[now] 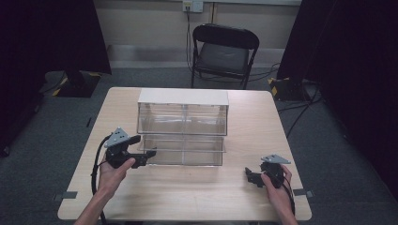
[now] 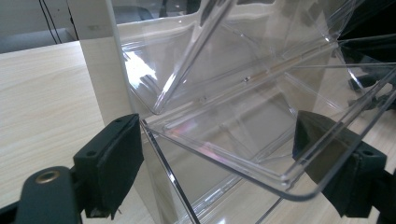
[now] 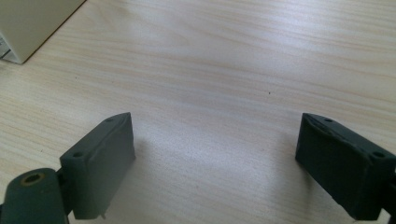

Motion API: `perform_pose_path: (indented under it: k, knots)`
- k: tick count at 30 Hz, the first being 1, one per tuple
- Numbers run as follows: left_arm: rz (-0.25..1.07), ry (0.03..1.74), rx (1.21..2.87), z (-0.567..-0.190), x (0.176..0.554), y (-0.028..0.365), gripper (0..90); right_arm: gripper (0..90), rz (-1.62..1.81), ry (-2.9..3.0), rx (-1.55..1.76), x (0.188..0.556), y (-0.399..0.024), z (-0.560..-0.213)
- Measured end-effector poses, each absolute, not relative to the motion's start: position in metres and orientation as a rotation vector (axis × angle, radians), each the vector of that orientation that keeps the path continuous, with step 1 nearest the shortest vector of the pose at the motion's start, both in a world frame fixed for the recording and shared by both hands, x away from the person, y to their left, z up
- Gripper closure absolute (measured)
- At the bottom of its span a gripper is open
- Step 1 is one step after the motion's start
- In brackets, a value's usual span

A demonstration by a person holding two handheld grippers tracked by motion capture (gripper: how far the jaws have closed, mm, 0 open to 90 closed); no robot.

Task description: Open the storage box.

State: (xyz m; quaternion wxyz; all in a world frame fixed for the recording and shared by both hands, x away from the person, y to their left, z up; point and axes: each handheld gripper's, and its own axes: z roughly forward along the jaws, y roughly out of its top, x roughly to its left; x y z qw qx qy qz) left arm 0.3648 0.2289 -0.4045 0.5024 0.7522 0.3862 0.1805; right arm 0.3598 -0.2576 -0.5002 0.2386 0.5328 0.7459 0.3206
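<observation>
Drawer (image 1: 184, 151), clear and empty, juts from the cabinet (image 1: 183, 112) at its lower front. Left gripper (image 1: 145, 155) spans the drawer's left corner, jaws spread; right gripper (image 1: 251, 176) rests spread-jawed right of the cabinet.

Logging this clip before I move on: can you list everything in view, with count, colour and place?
drawer unit: one, clear plastic with a white top, middle of the table.
lower drawer: one, clear, pulled out toward the person.
table: one, light wood, centre.
folding chair: one, black, behind the table.
curtains: dark, at both sides.
cables: black, on the grey floor at the right.
left hand-held gripper: one, black, jaws open around the lower drawer's left corner.
right hand-held gripper: one, black, jaws open over bare table at the right.
</observation>
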Motion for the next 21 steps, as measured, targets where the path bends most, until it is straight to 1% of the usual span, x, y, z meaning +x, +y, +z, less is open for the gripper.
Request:
perform_pose_path:
  k: [21]
  knots:
    - [0.457,0.929,1.8,-0.4003,0.3673,0.2276,15.7,11.0,0.878,2.043,1.459,0.3598,-0.2576,-0.5002]
